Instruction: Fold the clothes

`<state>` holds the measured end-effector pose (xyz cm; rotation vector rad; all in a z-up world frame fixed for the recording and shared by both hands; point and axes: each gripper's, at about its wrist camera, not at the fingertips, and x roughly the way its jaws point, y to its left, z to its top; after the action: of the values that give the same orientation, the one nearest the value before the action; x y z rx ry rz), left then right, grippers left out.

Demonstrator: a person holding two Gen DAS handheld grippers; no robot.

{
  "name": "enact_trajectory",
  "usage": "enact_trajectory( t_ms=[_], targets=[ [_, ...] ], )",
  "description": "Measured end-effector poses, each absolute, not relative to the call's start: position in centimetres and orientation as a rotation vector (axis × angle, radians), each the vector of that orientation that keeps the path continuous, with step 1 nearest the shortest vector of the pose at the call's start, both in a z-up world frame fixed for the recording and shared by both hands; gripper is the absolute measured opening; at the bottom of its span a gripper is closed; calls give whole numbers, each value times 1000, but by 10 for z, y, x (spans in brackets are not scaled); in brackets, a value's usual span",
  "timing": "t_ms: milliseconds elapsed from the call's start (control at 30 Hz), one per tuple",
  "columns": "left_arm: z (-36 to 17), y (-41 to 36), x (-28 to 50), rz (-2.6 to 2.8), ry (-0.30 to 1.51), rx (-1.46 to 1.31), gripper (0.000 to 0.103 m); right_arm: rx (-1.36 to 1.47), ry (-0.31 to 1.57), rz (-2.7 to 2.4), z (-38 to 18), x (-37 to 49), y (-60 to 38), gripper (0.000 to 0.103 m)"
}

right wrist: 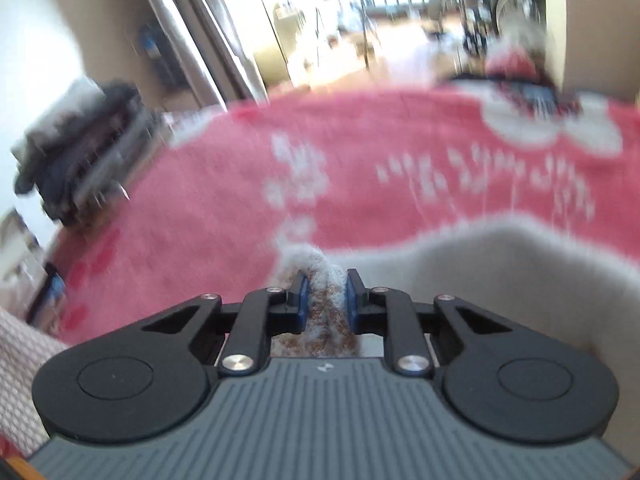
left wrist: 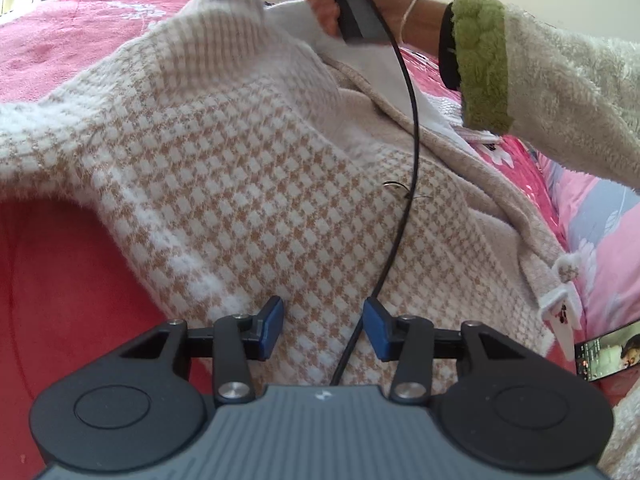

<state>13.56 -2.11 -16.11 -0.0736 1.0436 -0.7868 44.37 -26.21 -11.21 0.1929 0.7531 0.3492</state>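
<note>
A white-and-tan houndstooth sweater (left wrist: 240, 160) lies spread on a pink blanket (left wrist: 60, 40). My left gripper (left wrist: 323, 330) hovers low over its lower part, open, with its blue pads apart and only the pattern and a black cable (left wrist: 412, 120) showing between them. At the top of the left wrist view a hand (left wrist: 328, 4) holds the other gripper's handle, and a ribbed edge of the sweater is lifted there. In the right wrist view my right gripper (right wrist: 326, 296) is shut on a bunched fold of the sweater (right wrist: 324, 316); the picture is blurred.
A fluffy white sleeve with a green cuff (left wrist: 484, 60) reaches in from the right. A phone (left wrist: 608, 354) with a lit screen lies at the right edge of the bed. Beyond the pink blanket (right wrist: 360, 168) are a dark pile (right wrist: 80, 144) at the left and a bright room.
</note>
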Motion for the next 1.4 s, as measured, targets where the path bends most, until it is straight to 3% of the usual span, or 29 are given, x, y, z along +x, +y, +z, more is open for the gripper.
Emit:
enact_trajectory(
  t_ms=[100, 300, 467, 500, 600, 733, 867, 967, 1000, 1033, 1067, 1100, 1267, 1400],
  targets=[
    [-163, -25, 139, -786, 1051, -64, 46, 205, 696, 342, -105, 454, -265, 16],
    [-163, -34, 131, -790, 1016, 4, 50, 132, 799, 234, -163, 475, -268, 21],
    [-161, -41, 124, -798, 988, 58, 55, 233, 794, 159, -154, 481, -281, 37],
    [-161, -41, 124, -800, 987, 59, 56, 275, 781, 145, -144, 481, -285, 44],
    [-162, -37, 124, -801, 993, 41, 57, 319, 804, 165, -117, 488, -280, 49],
    [-163, -34, 123, -798, 988, 24, 57, 153, 994, 222, -114, 504, -223, 65],
    [-163, -35, 119, -792, 976, 29, 58, -40, 1149, 158, -144, 514, -179, 65],
    [-162, -35, 116, -787, 971, 33, 58, -135, 1155, 114, -161, 514, -169, 54],
    [-162, -35, 116, -785, 972, 31, 58, -150, 1142, 107, -159, 513, -167, 46],
    [-162, -34, 115, -782, 974, 25, 58, -165, 1129, 100, -157, 512, -165, 30],
    [-162, -34, 115, -779, 975, 19, 58, -174, 1111, 93, -154, 510, -163, 20],
    [-162, -33, 114, -777, 977, 14, 58, -167, 1083, 86, -147, 508, -164, 14],
    [-162, -34, 110, -772, 962, 34, 58, -88, 957, 32, -137, 508, -177, 11],
    [-162, -36, 104, -768, 943, 54, 58, -57, 929, 59, -154, 506, -183, 25]
  ],
)
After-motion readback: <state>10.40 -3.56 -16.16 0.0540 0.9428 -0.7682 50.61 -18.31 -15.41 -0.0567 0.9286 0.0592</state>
